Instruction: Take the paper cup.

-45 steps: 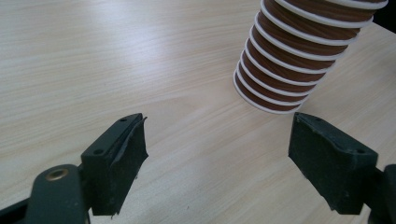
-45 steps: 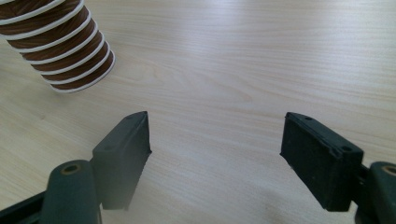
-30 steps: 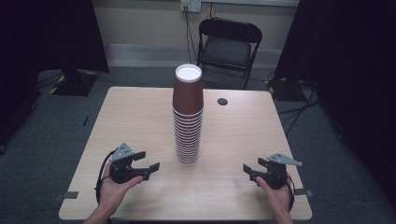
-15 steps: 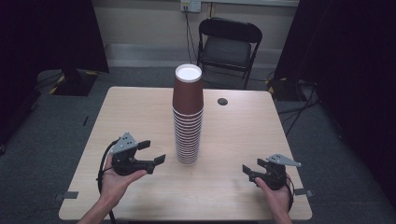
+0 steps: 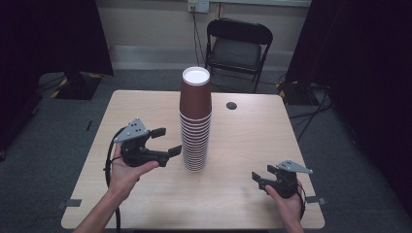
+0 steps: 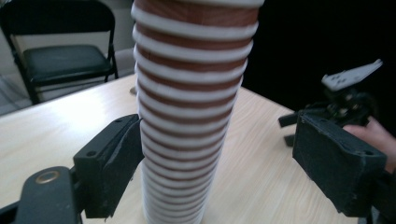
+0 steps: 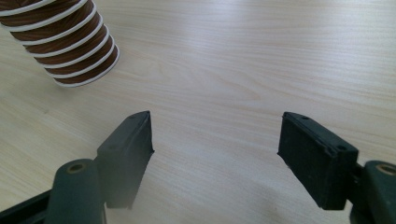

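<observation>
Grey carpet surrounds a square wooden table (image 5: 145, 116); a black folding chair (image 5: 238, 48) stands beyond its far edge, against a pale wall.

Cup stack (image 5: 195, 121): a tall column of nested brown paper cups with white rims, upright near the table centre. The top cup sits inverted, its white base facing up.

Left gripper (image 5: 163, 141): held in the person's left hand (image 5: 124, 167), raised off the table just left of the stack. Jaws spread wide. In the left gripper view (image 6: 217, 154), the lower part of the stack (image 6: 191, 116) stands between the two jaws; the left jaw is close beside the cup rims, the right jaw well apart from them. Contact with the rims cannot be told.

Right gripper (image 5: 258, 178): held low near the front right corner of the table, well apart from the stack. Jaws spread, with bare tabletop (image 7: 224, 70) between them in the right gripper view (image 7: 215, 135).

Small dark round spot (image 5: 231, 105): on the table behind the stack, toward the far edge.
</observation>
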Motion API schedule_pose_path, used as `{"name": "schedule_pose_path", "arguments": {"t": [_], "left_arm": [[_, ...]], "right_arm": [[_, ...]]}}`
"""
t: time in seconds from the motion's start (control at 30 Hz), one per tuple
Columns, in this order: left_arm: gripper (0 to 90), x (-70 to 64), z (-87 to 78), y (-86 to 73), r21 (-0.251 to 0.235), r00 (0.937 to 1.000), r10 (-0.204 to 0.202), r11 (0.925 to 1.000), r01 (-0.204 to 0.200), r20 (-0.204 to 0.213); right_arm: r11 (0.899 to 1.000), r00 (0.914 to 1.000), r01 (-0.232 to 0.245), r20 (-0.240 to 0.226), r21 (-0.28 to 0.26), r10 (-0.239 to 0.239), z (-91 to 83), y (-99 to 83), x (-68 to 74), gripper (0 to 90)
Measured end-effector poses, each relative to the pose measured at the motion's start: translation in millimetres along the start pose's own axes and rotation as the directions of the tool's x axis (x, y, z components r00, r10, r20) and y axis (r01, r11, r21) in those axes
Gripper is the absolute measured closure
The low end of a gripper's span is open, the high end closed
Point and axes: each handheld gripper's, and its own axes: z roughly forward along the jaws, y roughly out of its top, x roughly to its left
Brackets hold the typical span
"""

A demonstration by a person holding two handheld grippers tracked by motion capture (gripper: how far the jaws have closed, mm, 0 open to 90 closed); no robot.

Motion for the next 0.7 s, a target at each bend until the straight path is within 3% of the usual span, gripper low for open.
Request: {"name": "schedule_pose_path", "arguments": {"t": [0.27,0.5,0.7], "left_arm": [[15.7,1.8,-1.0,30.7,-0.047,0.9998,-0.002,0.9989,0.003,0.019],[15.5,-4.8,2.9,64.6,-0.073,0.9986,0.049,0.9962,-0.047,0.02],[15.5,-5.8,13.6,81.4,-0.067,0.998,0.061,0.9959,-0.06,0.015]], "right_arm": [[1.0,0.9998,0.017,-0.005,-0.004,-0.017,-0.9,0.5,2.2,26.1],[0.998,0.9989,0.042,-0.018,-0.036,-0.043,-6.8,1.9,6.1,25.5],[0.999,0.9988,0.046,-0.014,-0.029,-0.047,-6.9,1.7,6.3,25.6]]}}
